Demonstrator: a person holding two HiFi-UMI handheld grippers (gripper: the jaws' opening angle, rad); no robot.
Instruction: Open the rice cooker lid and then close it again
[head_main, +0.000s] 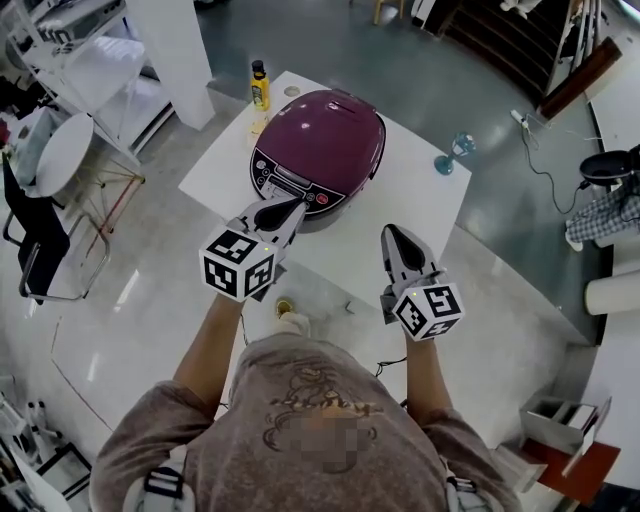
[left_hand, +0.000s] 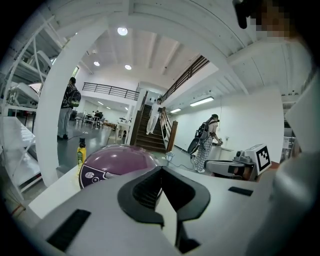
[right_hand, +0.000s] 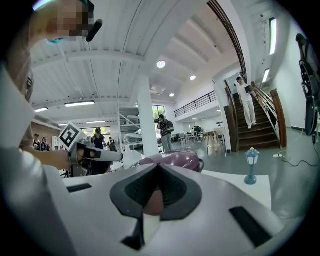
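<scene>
A purple rice cooker with its lid down stands on the white table, its control panel facing me. My left gripper hovers just in front of that panel, its jaws together with nothing between them. My right gripper is over the table's near edge, to the right of the cooker and apart from it, shut and empty. Each gripper view shows the other gripper off to the side.
A yellow bottle stands at the table's far left corner. A small blue lantern ornament sits at the right edge. A white column rises beyond the table and a black chair stands far left.
</scene>
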